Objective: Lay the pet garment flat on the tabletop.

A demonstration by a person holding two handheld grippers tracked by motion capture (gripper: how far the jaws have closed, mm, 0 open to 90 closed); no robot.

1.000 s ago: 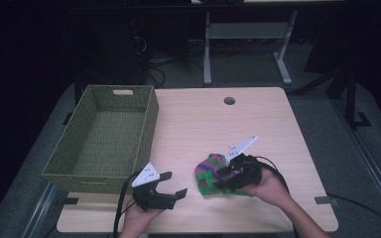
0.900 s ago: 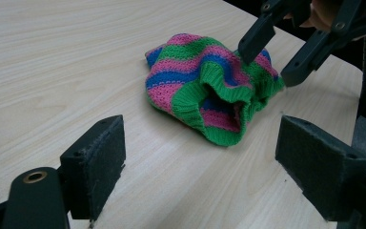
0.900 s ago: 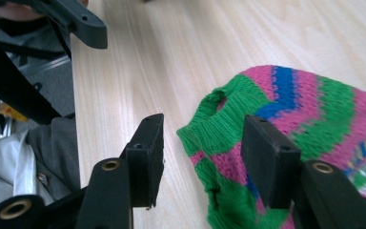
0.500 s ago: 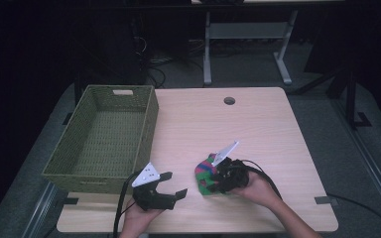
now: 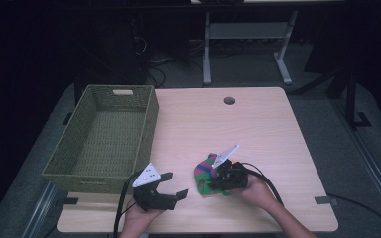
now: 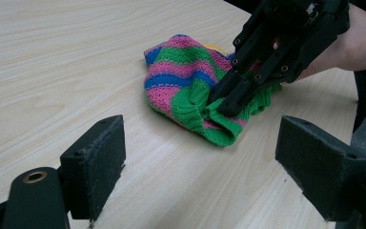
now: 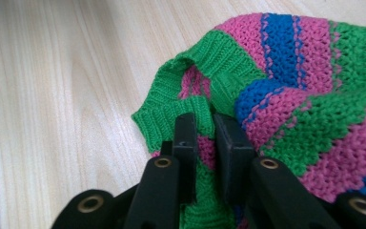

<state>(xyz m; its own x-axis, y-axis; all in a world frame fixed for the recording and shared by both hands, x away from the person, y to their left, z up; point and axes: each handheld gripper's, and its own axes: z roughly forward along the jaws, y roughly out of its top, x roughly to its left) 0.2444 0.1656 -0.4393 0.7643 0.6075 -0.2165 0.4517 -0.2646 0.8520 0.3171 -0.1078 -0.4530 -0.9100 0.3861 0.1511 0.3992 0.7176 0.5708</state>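
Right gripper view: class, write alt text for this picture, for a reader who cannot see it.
The right gripper has its two black jaws closed on the green ribbed edge of a striped knitted garment in pink, blue and green. The garment lies bunched on a pale wooden table, which stretches bare to the left.

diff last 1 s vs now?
The right gripper, shut on the striped knit piece's green cuff, slid it a little left and toward the table's near edge. The left gripper stayed open and parked near that edge. The wicker basket didn't move.
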